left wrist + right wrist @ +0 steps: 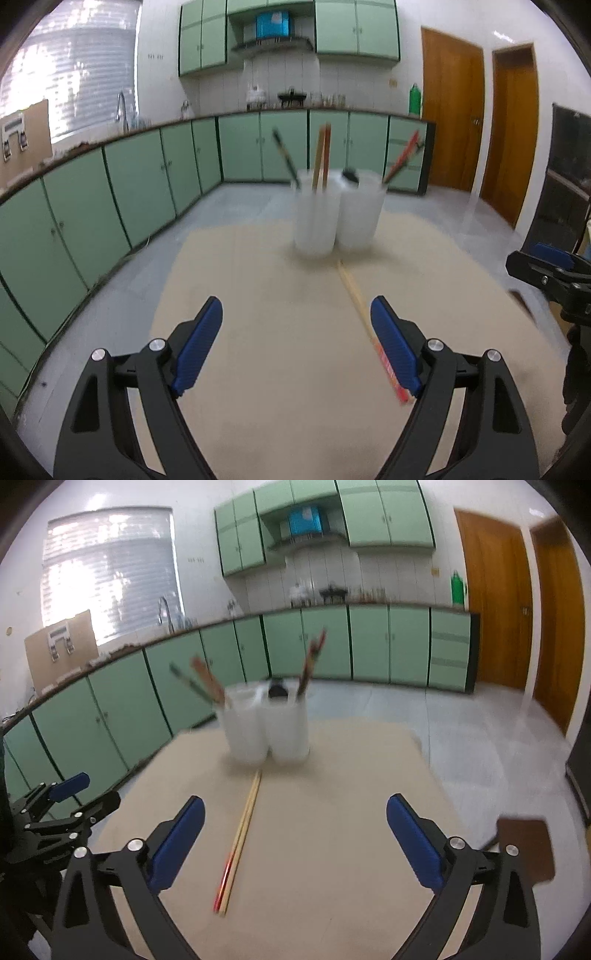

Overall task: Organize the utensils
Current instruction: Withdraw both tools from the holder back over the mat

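Kitchen, white tiled walls (332, 85). Green base cabinets (122, 192) run under a dark countertop (388, 604), green wall cabinets (356, 27) above. Bright window with blinds (110, 568) at left, faucet (121, 109) below it. Two wooden doors (452, 114) right. Grey floor (480, 738).

Holders (267, 725) translucent white plastic, probably; chopsticks (240, 834) pale wood; tabletop (332, 849) matt beige.

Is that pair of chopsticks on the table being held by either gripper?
No, the chopsticks lie loose on the table, untouched.
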`<control>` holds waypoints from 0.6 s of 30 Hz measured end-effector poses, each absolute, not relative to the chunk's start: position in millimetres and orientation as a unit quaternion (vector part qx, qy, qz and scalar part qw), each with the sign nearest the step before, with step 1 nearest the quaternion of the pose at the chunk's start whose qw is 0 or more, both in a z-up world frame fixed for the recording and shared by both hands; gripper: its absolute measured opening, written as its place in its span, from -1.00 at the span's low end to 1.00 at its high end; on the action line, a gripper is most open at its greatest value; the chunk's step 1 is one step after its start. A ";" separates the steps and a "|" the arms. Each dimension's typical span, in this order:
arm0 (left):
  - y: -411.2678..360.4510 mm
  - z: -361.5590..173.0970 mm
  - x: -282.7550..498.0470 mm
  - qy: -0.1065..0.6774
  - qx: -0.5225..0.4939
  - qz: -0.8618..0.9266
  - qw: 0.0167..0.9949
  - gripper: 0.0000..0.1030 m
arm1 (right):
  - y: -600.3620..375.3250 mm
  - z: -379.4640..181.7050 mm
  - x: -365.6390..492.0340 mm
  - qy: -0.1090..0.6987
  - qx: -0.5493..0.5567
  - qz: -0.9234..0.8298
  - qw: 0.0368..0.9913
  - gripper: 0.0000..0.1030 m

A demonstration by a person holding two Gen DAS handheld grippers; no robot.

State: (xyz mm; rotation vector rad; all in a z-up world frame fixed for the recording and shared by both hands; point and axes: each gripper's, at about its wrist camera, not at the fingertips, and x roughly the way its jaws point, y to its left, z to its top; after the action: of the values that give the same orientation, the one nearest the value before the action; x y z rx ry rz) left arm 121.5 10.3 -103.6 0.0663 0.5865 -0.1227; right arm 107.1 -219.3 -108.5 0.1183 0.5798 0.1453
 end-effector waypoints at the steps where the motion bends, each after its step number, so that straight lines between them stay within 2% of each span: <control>1: 13.9 -110.7 119.0 0.296 0.034 -0.058 0.953 0.55 | -216.2 -116.9 105.5 0.295 0.056 0.070 0.951 0.88; 9: 32.7 -154.8 112.8 0.357 0.034 -0.041 0.933 0.55 | -176.3 -179.6 95.8 0.370 0.041 0.092 0.924 0.84; 18: 34.8 -163.7 111.0 0.372 0.032 -0.038 0.927 0.55 | -156.9 -204.2 102.8 0.408 0.025 0.098 0.908 0.34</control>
State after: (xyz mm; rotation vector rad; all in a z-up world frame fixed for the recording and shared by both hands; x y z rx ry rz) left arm 111.0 34.8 -163.7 0.0658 0.7635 -0.0783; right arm 102.8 -156.9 -204.2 0.0515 0.8412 0.2014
